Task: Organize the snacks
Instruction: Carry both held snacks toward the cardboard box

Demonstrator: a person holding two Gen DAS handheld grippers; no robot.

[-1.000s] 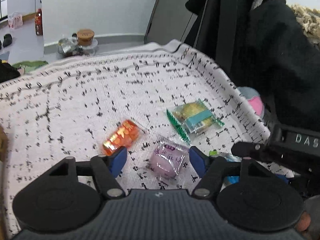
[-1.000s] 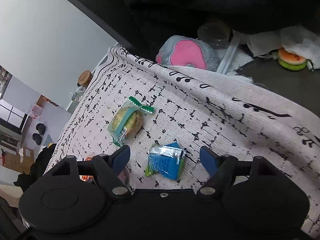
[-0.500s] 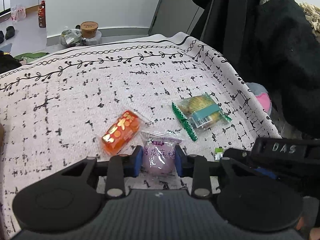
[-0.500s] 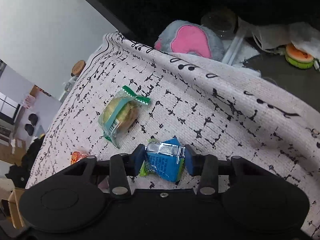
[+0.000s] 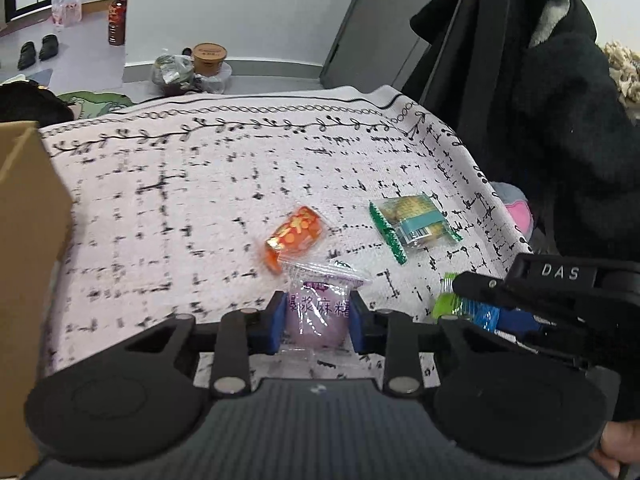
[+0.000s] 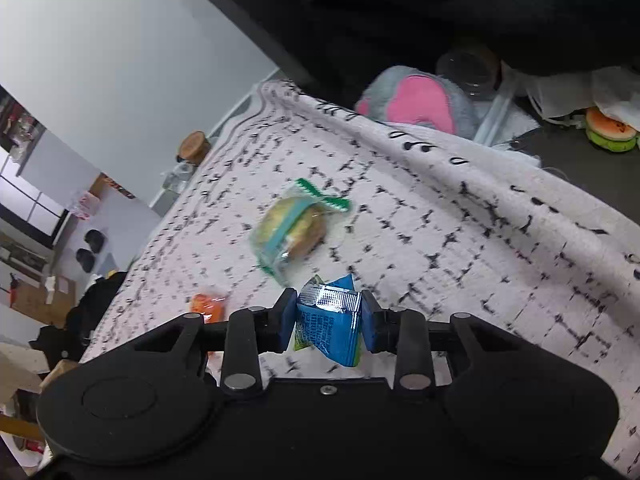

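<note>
My left gripper (image 5: pixel 318 300) is shut on a clear packet with a purple sweet (image 5: pixel 320 314), held just above the patterned cloth (image 5: pixel 180 200). In the right wrist view, my right gripper (image 6: pixel 328 304) has its jaws closing on a blue foil packet (image 6: pixel 328 326), and both pads press its sides. The left wrist view shows that same gripper at the right edge with the blue and green packet (image 5: pixel 468 312) in it. An orange sweet (image 5: pixel 294 236) and a green-edged cake packet (image 5: pixel 414 224) lie loose on the cloth beyond both grippers.
A cardboard box (image 5: pixel 28 260) stands at the left edge of the cloth. A dark coat (image 5: pixel 560 120) hangs past the right edge, with a grey and pink plush (image 6: pixel 416 104) below it. A bottle, shoes and a cup sit on the floor behind.
Both grippers went from open around their packets to shut on them. The left one then moved with its packet, bringing the cardboard box into view at the left.
</note>
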